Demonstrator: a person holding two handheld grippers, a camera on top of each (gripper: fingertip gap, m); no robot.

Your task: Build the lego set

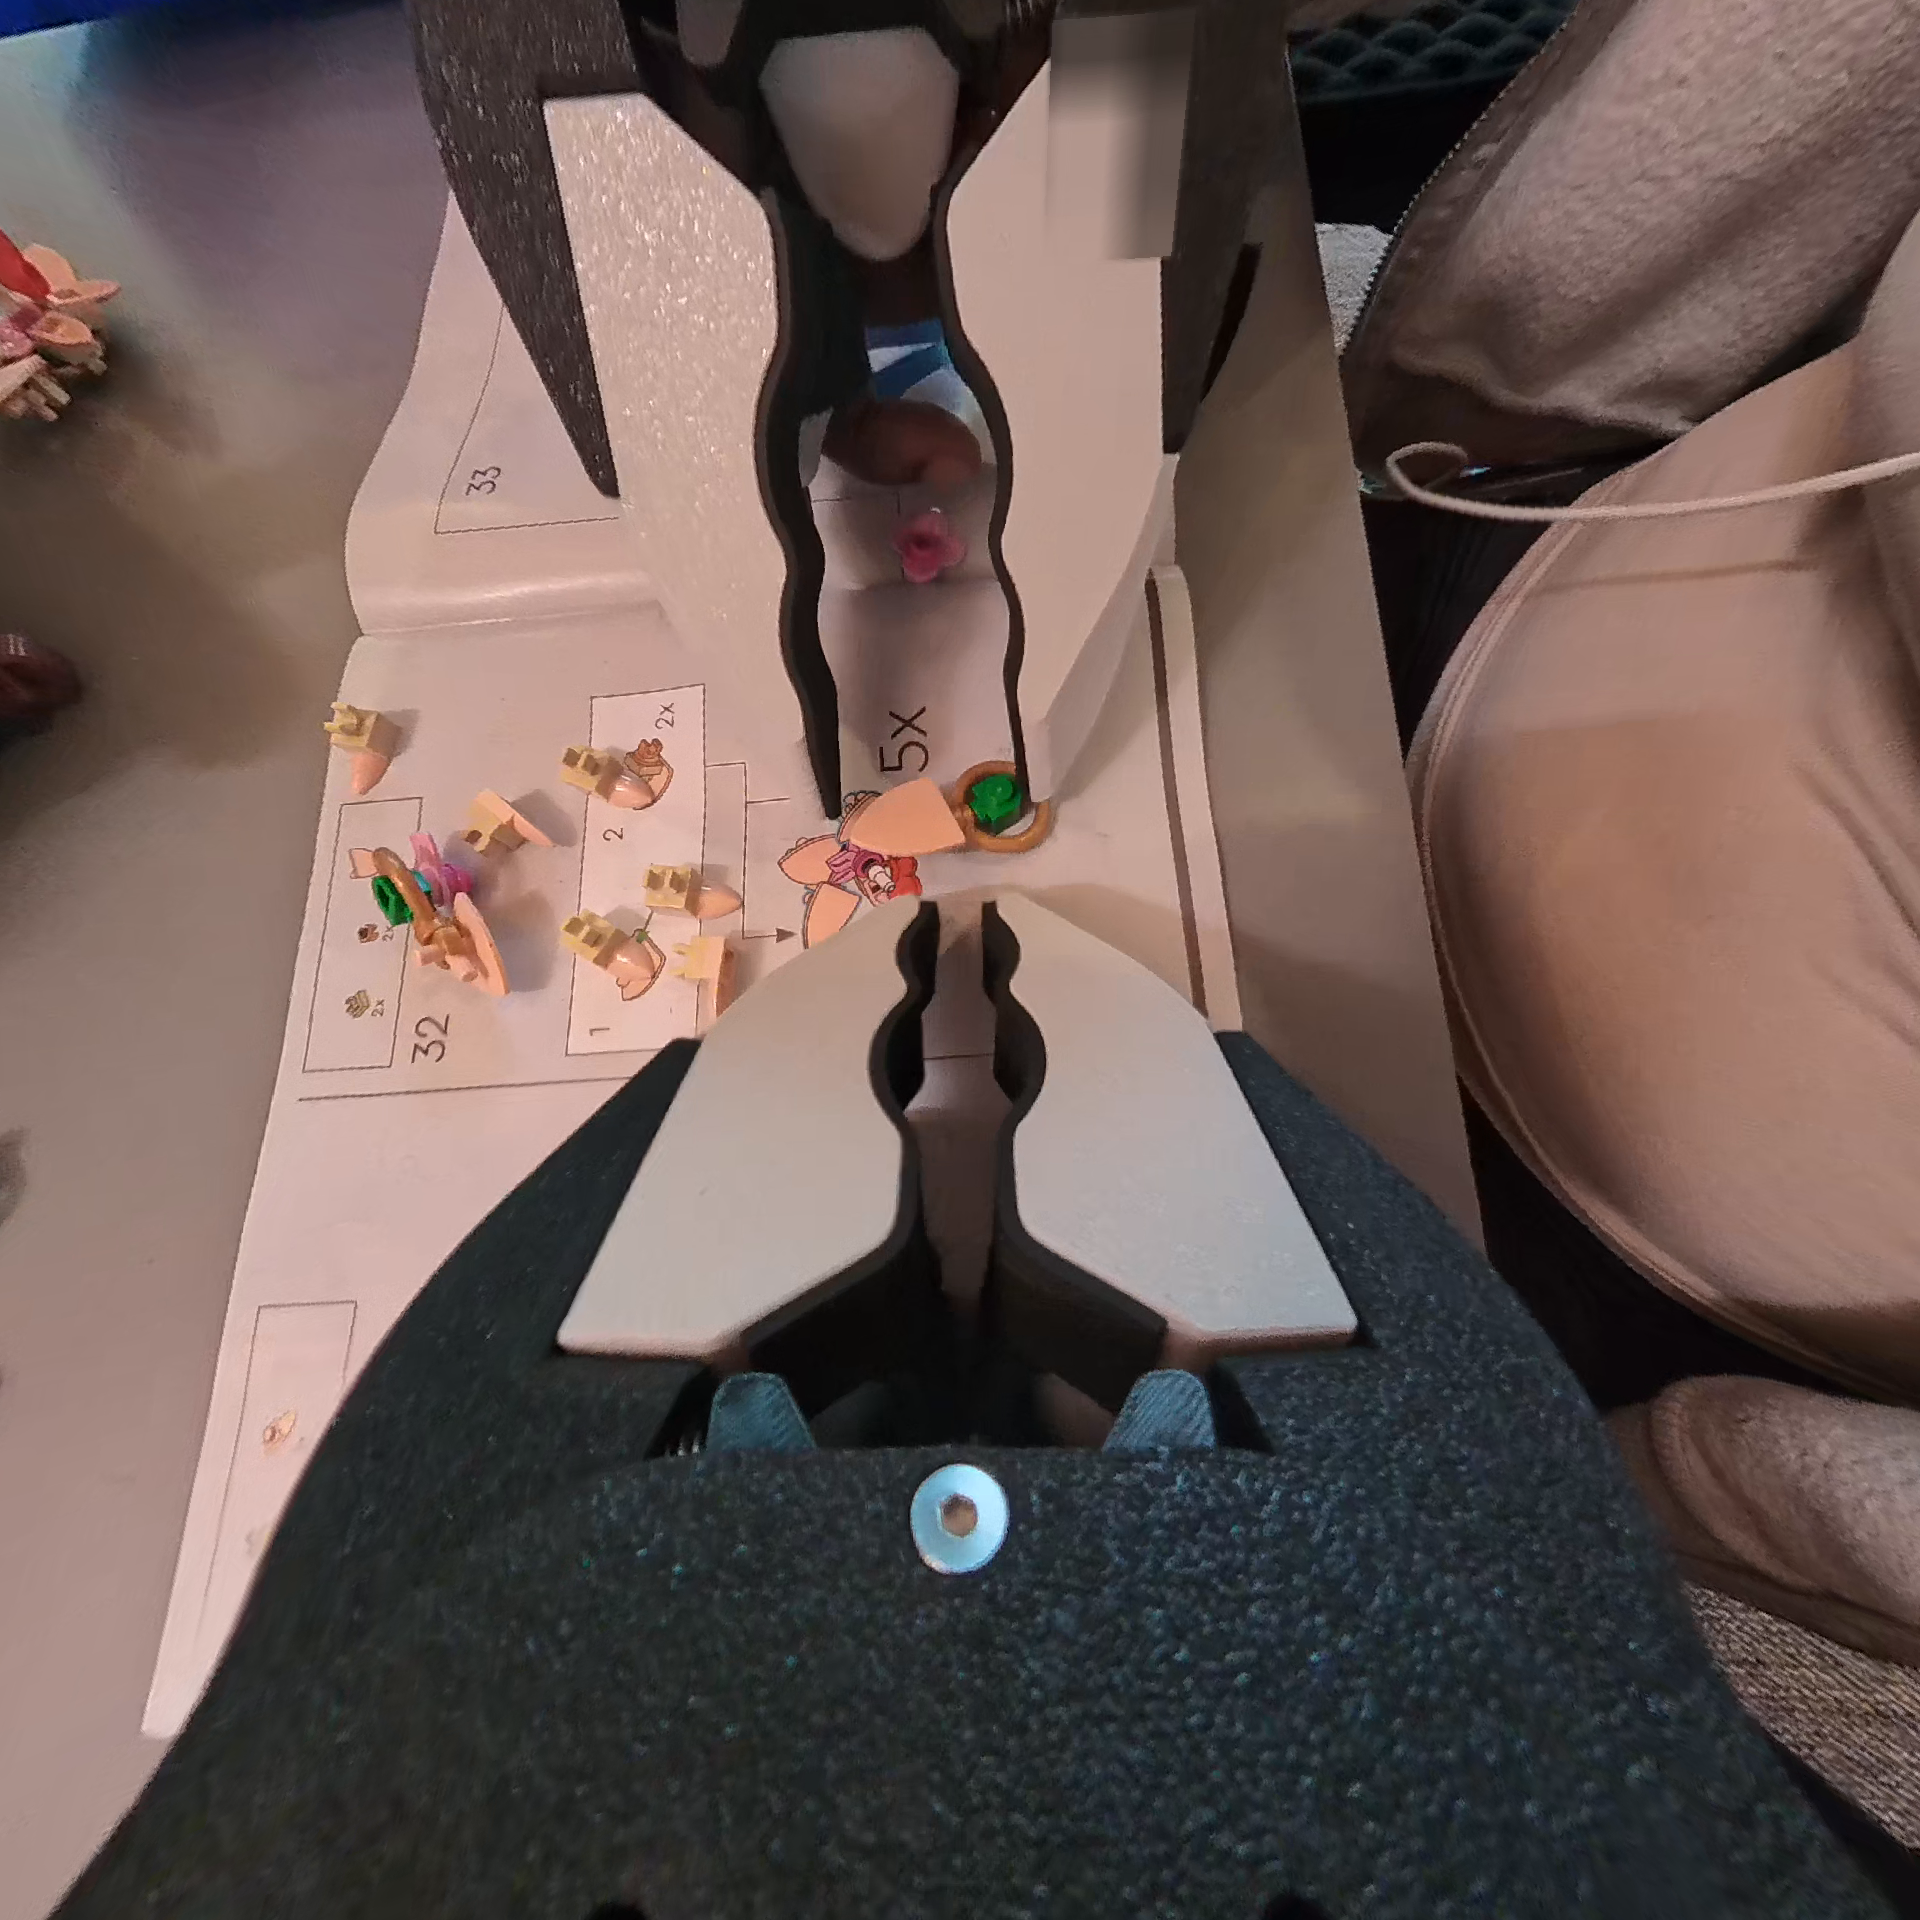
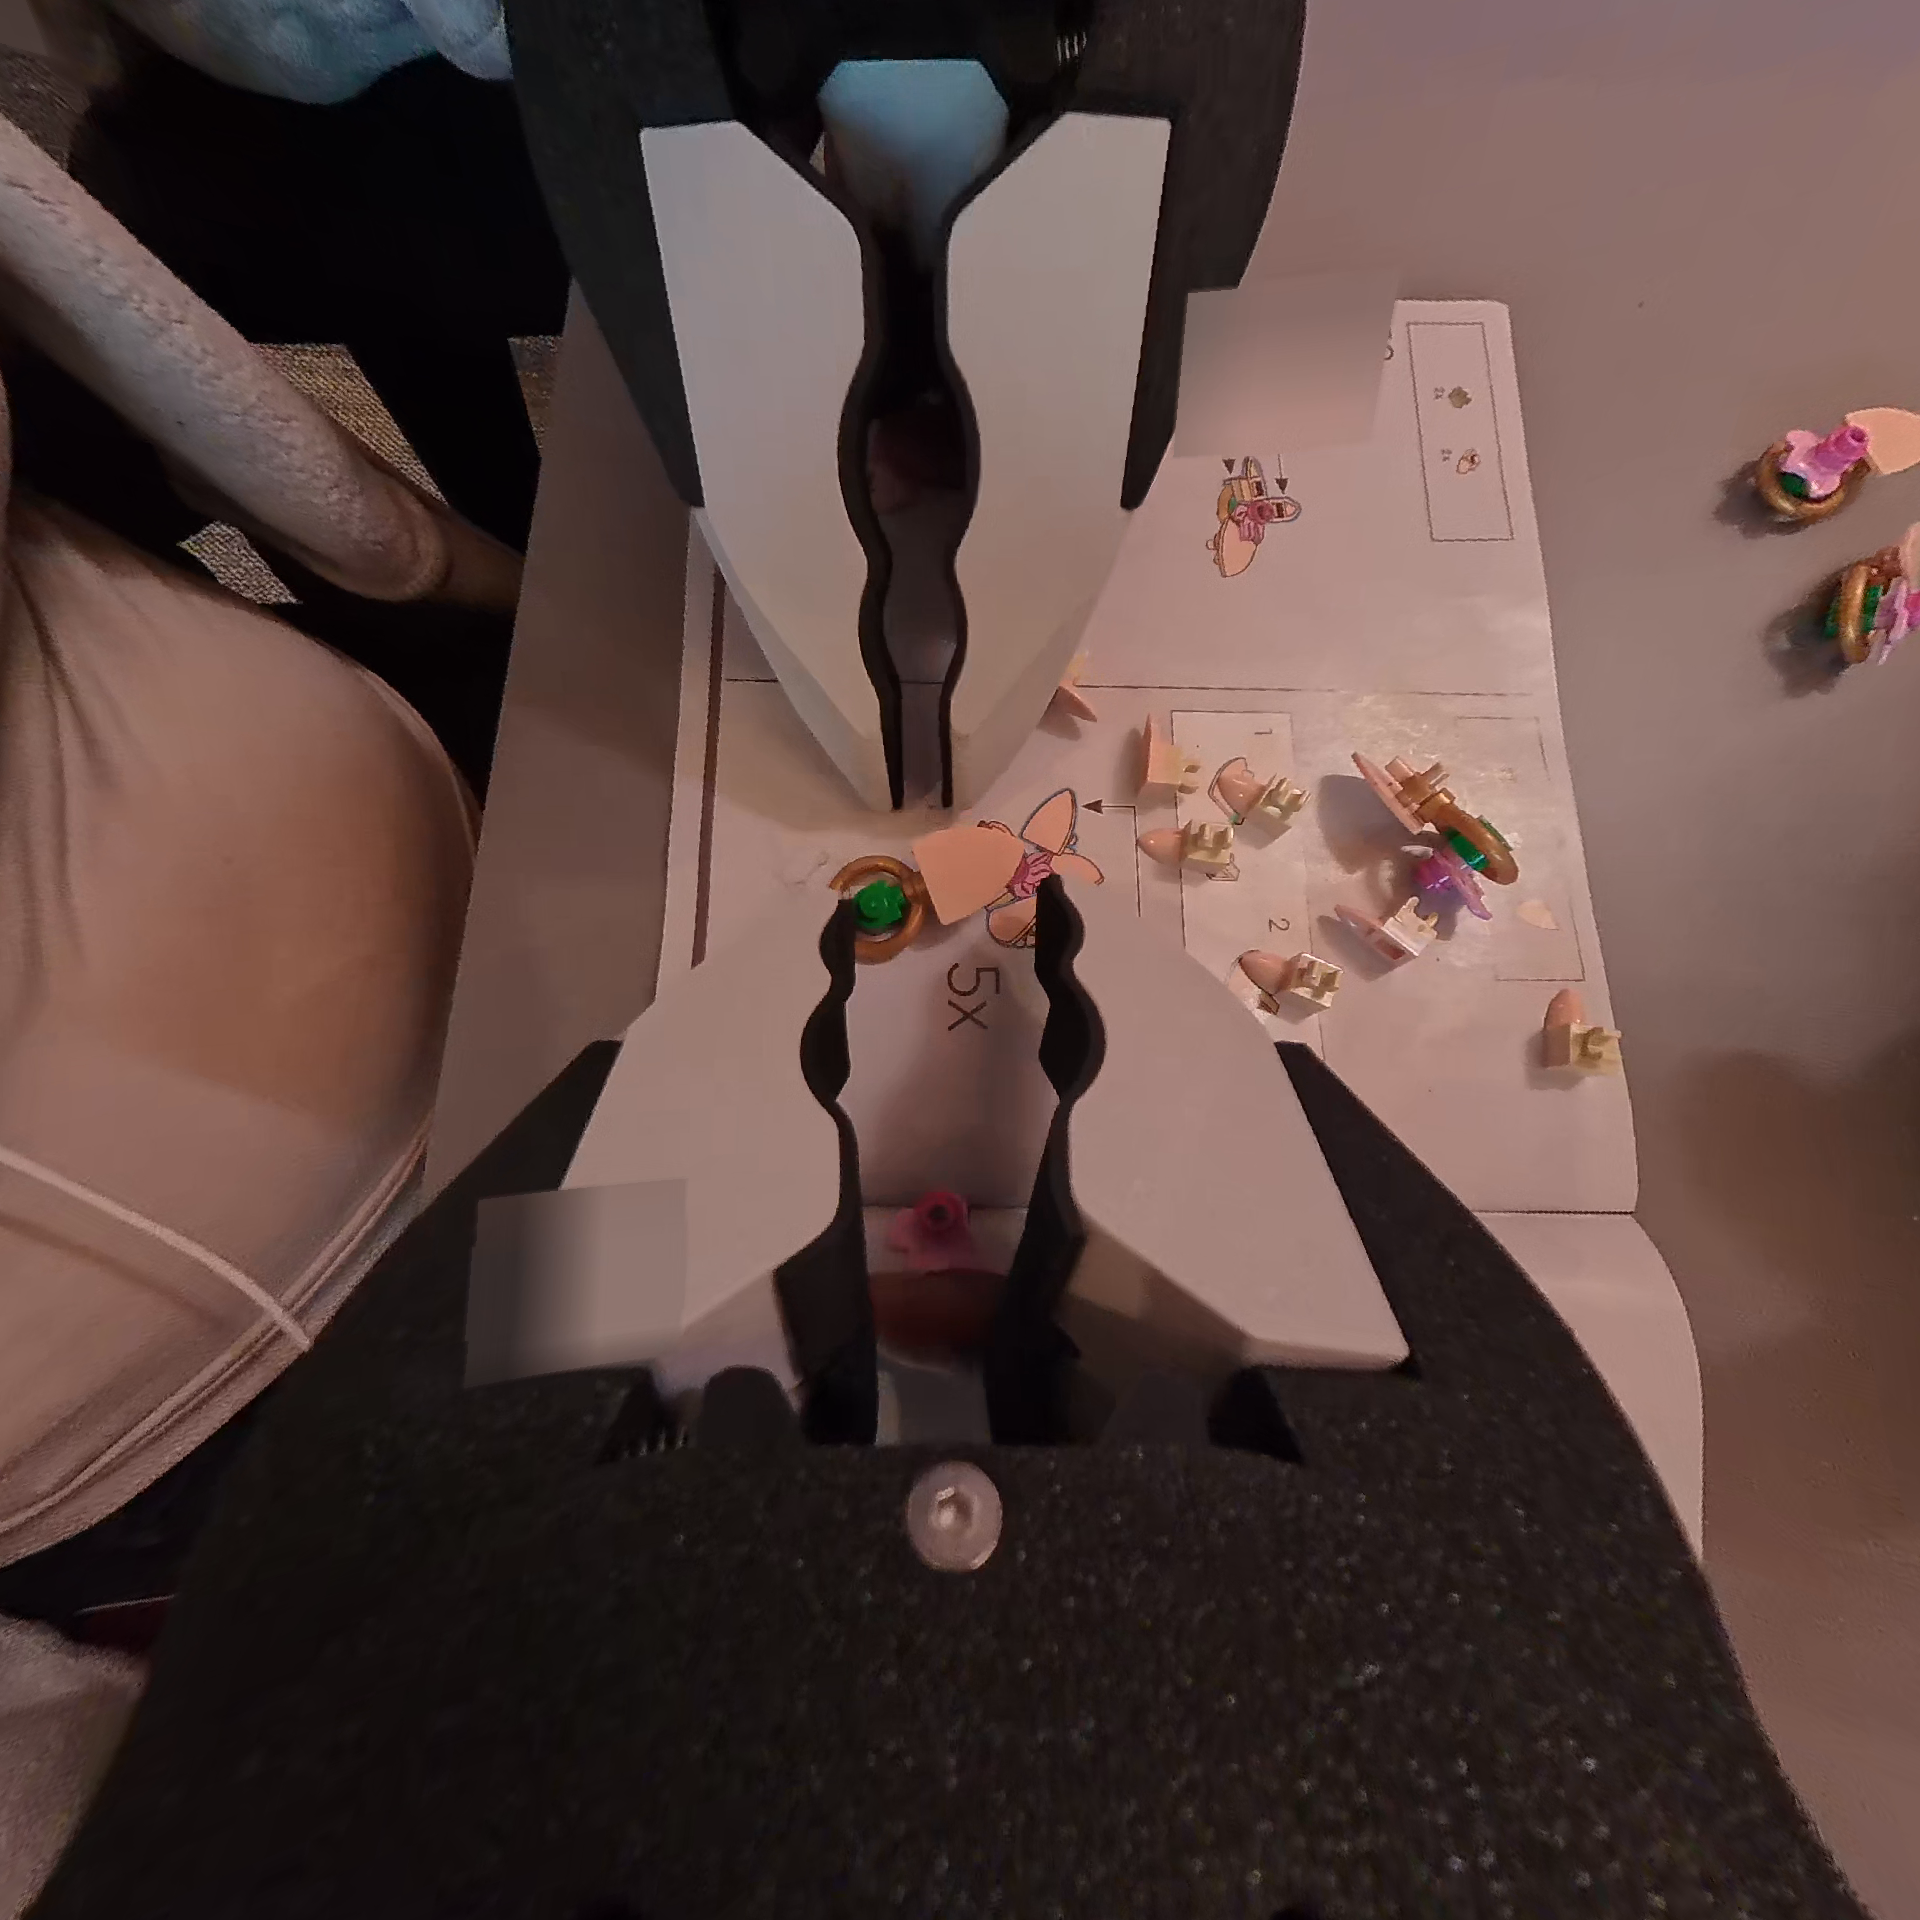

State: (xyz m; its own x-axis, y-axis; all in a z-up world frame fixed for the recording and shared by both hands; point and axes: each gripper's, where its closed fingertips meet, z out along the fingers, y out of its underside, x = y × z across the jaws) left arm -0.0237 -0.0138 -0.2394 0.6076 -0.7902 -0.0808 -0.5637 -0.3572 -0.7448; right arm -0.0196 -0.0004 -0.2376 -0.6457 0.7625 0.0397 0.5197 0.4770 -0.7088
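The left gripper (image 1: 958, 914) has its fingers nearly closed with a narrow gap, grasping nothing. Just beyond its tips, a peach petal piece (image 1: 902, 821) joined to a gold ring with a green stud (image 1: 1000, 805) lies on the open instruction booklet (image 1: 416, 1164) on the worktop (image 1: 156, 520). The right gripper (image 2: 951, 914) faces it from the opposite side, fingers spread wide around the assembly, tips close beside it; contact cannot be confirmed. Loose petal pieces (image 1: 644, 883) lie farther left on the booklet.
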